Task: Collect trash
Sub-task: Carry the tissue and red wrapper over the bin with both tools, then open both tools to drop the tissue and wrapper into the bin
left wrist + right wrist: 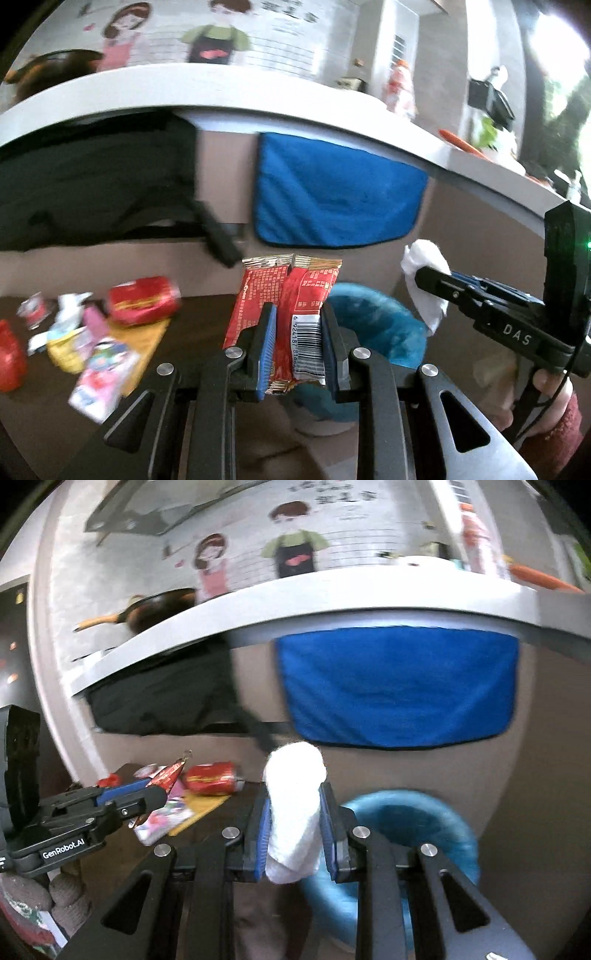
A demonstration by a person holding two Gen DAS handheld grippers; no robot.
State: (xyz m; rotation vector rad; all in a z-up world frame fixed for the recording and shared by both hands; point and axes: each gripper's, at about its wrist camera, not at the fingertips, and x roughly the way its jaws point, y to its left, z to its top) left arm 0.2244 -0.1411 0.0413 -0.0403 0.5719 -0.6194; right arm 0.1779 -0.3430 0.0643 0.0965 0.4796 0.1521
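- The left gripper (298,343) was clamped on a red snack wrapper (291,306), held upright above the near left rim of the blue-lined bin (380,325).
- The right gripper (294,830) pinched a white tissue wad (295,808), level beside it, left of the bin.

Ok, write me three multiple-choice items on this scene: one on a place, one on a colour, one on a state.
1. Where is the blue-lined round trash bin?
A. on the counter
B. on the floor below the hanging blue cloth
C. on the dark table

2. What colour is the crumpled tissue wad in the right gripper?
A. white
B. yellow
C. red

3. What is the left gripper doing?
A. open, empty
B. shut on a can
C. shut on the red foil snack wrapper with a barcode

Answers: 1 B, the bin stands low under the cloth; 2 A, the wad between the fingers is white; 3 C, the wrapper is pinched between the left fingers.
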